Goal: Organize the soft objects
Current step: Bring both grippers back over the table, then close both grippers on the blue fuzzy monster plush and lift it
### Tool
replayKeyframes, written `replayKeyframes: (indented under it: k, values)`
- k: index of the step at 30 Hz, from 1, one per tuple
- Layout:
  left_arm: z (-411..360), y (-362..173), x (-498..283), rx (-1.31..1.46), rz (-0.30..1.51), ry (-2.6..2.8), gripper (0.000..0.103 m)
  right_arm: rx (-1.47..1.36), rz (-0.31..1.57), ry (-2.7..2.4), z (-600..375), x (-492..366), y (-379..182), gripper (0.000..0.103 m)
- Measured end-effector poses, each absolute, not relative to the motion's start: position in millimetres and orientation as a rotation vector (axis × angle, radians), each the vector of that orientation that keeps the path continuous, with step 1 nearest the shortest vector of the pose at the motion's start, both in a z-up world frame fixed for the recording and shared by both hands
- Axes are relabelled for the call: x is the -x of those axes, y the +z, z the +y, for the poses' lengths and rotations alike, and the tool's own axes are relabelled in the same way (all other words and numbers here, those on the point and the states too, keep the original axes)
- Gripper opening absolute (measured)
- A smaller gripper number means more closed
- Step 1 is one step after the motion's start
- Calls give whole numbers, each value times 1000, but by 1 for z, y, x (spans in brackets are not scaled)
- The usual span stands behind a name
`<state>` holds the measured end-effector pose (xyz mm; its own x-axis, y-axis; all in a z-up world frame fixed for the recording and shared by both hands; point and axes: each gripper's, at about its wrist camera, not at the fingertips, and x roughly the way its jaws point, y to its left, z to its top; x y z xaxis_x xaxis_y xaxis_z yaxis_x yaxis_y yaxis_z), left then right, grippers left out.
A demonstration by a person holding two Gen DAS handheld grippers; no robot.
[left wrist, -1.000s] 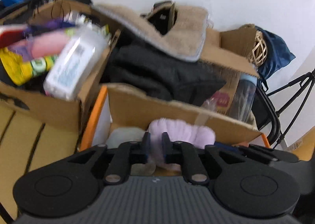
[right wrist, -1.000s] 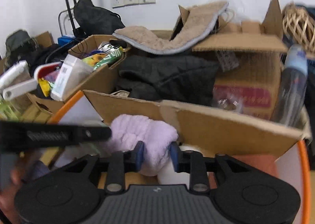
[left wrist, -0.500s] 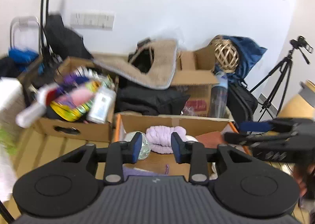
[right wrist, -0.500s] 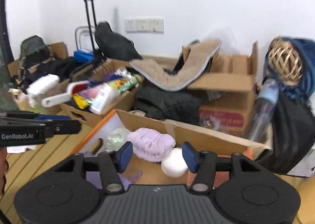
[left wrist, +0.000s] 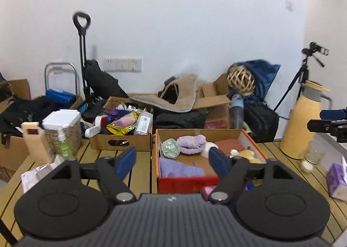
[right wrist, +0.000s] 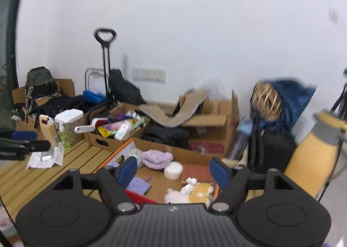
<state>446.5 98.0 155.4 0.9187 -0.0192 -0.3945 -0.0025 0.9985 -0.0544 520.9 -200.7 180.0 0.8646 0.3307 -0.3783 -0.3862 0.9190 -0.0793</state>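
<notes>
An open cardboard box (left wrist: 195, 132) with a red front sits on the wooden table. In it lie a fluffy lilac cloth (left wrist: 191, 144), a purple towel (left wrist: 180, 169), a pale green bundle (left wrist: 170, 148), a white round pad (right wrist: 173, 170), a brown pad (left wrist: 229, 144) and a yellow-white plush toy (right wrist: 190, 193). My left gripper (left wrist: 172, 163) is open and empty, held back above the box's front. My right gripper (right wrist: 173, 172) is open and empty over the box's right part; it also shows at the right edge of the left wrist view (left wrist: 327, 126).
A second box (left wrist: 121, 136) of bottles and packets stands left of the first. A plastic jar (left wrist: 61, 132), a green spray bottle (left wrist: 64, 144) and papers (left wrist: 39, 173) lie at the left. A yellow thermos (left wrist: 303, 123), a glass (left wrist: 312, 156) and a purple tissue pack (left wrist: 336, 179) stand at the right.
Both grippers pulled back and up from the lilac cloth in the box and opened wide. The cloth stays in the box.
</notes>
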Motion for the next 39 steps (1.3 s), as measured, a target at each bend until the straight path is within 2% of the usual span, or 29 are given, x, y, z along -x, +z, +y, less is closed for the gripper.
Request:
replayKeyframes:
  k: [4,9,14,17,21,29,39]
  values:
    - [95,131,-369,79,325,-10,99,150,306,374,-209,-445,151,80]
    - [87,91,-282,87,314,-16,103,93,277,382,-219,-354,110,91]
    - [71,64,-199,46,249,5,103,60,261,348,-226,-276,68,94]
    - [67,60,-170,26,230,-24,103,40,262,355,-228,-240,44,103]
    - [68,70,-168,13,193,0,103,146,256,385,-224,-230,44,103]
    - [61,52,-202,28,276,-34,103,74,255,412,-215,-257,41,102]
    - [52,15,-322,82,435,-75,103,-67,373,383,-203,-380,0,98]
